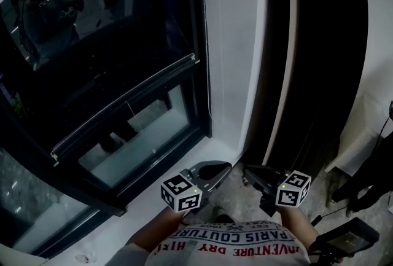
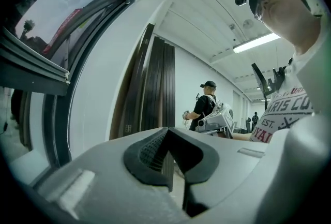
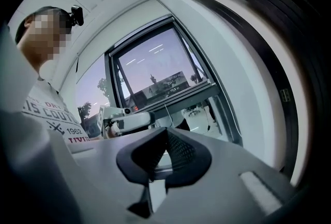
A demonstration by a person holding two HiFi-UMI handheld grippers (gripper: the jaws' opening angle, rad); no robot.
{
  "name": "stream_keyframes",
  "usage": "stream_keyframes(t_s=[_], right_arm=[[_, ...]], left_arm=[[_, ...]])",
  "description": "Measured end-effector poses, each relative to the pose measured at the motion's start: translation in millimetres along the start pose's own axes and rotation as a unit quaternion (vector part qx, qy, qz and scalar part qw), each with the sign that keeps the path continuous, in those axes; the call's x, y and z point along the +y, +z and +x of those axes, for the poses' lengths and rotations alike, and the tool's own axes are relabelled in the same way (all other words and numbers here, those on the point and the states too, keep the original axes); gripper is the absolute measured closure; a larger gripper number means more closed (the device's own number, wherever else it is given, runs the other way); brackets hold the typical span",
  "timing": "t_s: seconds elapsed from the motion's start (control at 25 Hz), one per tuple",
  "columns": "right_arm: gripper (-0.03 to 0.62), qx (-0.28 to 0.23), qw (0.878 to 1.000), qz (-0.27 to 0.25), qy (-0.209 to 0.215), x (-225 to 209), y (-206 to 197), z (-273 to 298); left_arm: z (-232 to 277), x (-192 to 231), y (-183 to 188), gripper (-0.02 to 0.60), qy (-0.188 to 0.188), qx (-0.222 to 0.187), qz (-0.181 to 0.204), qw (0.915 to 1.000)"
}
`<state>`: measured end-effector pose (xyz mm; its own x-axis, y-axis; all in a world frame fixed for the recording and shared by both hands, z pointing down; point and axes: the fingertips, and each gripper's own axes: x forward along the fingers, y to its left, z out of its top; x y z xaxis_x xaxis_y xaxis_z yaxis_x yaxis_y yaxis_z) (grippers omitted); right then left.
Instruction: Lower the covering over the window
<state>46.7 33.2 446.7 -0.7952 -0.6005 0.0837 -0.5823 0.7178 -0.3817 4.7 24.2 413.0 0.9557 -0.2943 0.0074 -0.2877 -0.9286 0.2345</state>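
The dark window (image 1: 92,62) fills the left of the head view, and a grey rail (image 1: 123,108) slants across its glass. A thin bead chain (image 1: 206,43) hangs along the white wall beside the frame. No covering shows over the glass. My left gripper (image 1: 224,168) and right gripper (image 1: 249,172) sit low, close to my body, tips pointing at each other over the sill's end. Both are shut with nothing between the jaws. In the right gripper view the rail (image 3: 170,94) crosses the window beyond the left gripper (image 3: 126,119).
A white sill (image 1: 178,176) runs under the window. Dark folded panels (image 1: 319,43) stand upright to the right of the white wall strip. Black gear on a stand (image 1: 350,237) is at the lower right. A person in black (image 2: 207,106) stands far off in the room.
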Motion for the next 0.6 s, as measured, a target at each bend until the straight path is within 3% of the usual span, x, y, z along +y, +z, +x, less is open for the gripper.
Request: stream_keyframes(t_s=[0.28,0.6], right_arm=[[0.588,0.01,1.0,0.002,0.025,-90,37,58],[0.588,0.022,0.999,-0.009,0.046,-164,71,98]], left_arm=[[41,110,23,0.578,0.053,-0.002,-0.003,0.9986],[84,202,50,0.578,0.101,-0.001,0.015,0.9948]])
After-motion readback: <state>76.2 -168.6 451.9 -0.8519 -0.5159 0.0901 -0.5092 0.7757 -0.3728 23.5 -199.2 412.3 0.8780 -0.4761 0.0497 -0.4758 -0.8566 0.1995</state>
